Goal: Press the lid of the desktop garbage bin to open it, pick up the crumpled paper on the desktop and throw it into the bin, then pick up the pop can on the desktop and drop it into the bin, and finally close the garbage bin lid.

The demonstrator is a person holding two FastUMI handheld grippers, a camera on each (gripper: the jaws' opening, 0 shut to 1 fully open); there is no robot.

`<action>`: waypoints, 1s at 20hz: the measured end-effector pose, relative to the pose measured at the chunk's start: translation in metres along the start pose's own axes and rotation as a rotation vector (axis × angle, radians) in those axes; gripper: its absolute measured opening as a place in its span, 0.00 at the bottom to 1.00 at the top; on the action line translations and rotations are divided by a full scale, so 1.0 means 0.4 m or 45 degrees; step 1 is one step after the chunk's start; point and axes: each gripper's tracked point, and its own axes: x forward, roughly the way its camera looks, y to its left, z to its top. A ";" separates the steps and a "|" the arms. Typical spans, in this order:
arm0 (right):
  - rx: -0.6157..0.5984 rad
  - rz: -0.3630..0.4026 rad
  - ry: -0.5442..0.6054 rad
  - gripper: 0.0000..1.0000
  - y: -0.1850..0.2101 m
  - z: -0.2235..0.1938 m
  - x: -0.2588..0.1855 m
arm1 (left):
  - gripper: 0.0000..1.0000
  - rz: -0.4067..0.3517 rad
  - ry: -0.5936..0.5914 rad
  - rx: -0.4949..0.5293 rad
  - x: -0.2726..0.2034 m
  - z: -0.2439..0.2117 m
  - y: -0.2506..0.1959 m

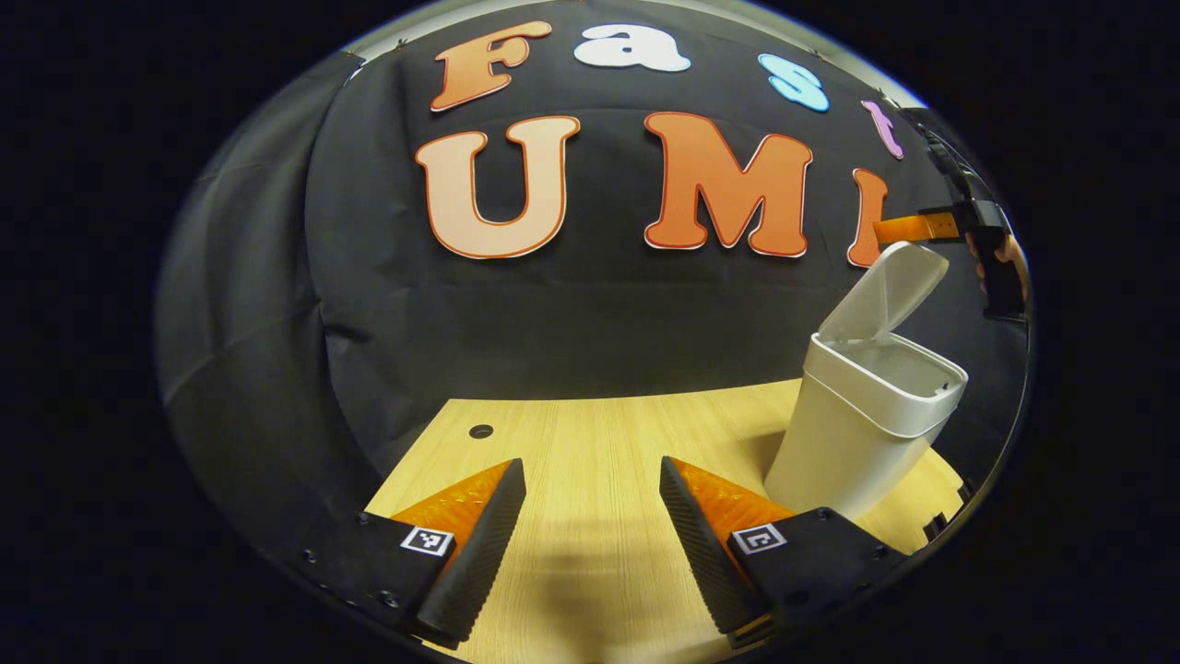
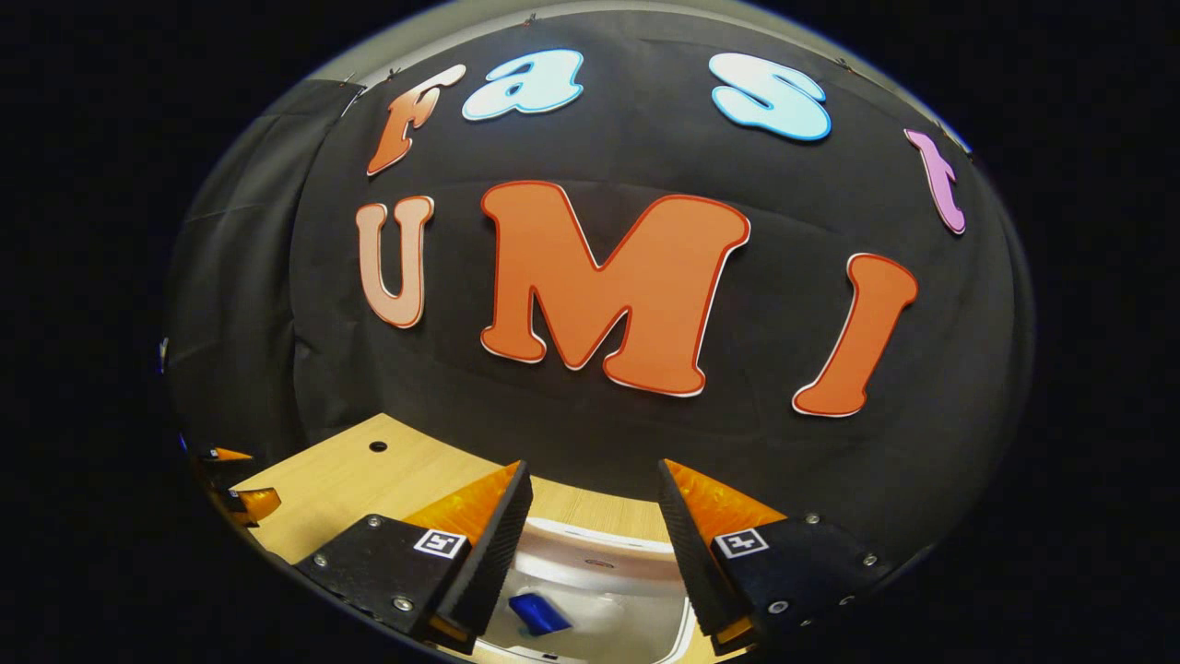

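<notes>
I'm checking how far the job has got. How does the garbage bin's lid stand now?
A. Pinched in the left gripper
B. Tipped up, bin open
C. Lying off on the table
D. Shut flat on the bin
B: in the left gripper view the lid stands tilted up from the rear of the garbage bin, its mouth uncovered.

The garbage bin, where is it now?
In the left gripper view, the garbage bin stands at the table's right side, lid open, under the right gripper.
</notes>
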 end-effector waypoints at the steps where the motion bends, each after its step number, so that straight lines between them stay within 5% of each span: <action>1: 0.006 0.004 0.016 0.83 0.005 -0.020 -0.009 | 0.94 -0.005 0.006 0.001 0.000 -0.004 -0.003; 20: 0.060 -0.019 0.293 0.83 0.038 -0.297 -0.153 | 0.94 -0.146 0.022 0.054 0.036 -0.005 -0.106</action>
